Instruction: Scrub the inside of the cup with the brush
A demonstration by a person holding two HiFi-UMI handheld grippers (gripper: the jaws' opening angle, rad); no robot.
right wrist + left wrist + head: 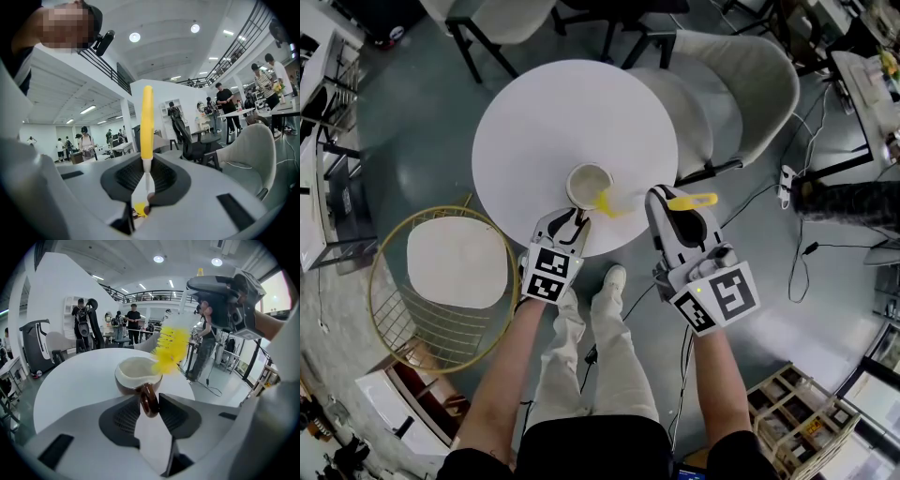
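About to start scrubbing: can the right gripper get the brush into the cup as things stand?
Probably yes. The cup stands open-topped, the brush in the right gripper has its bristles at the rim, and the left gripper grips only the handle.

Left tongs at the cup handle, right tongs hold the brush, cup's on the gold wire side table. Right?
No: the cup stands on the round white table, not the gold wire side table, as the head view shows. Left tongs at its handle and right tongs holding the brush are correct.
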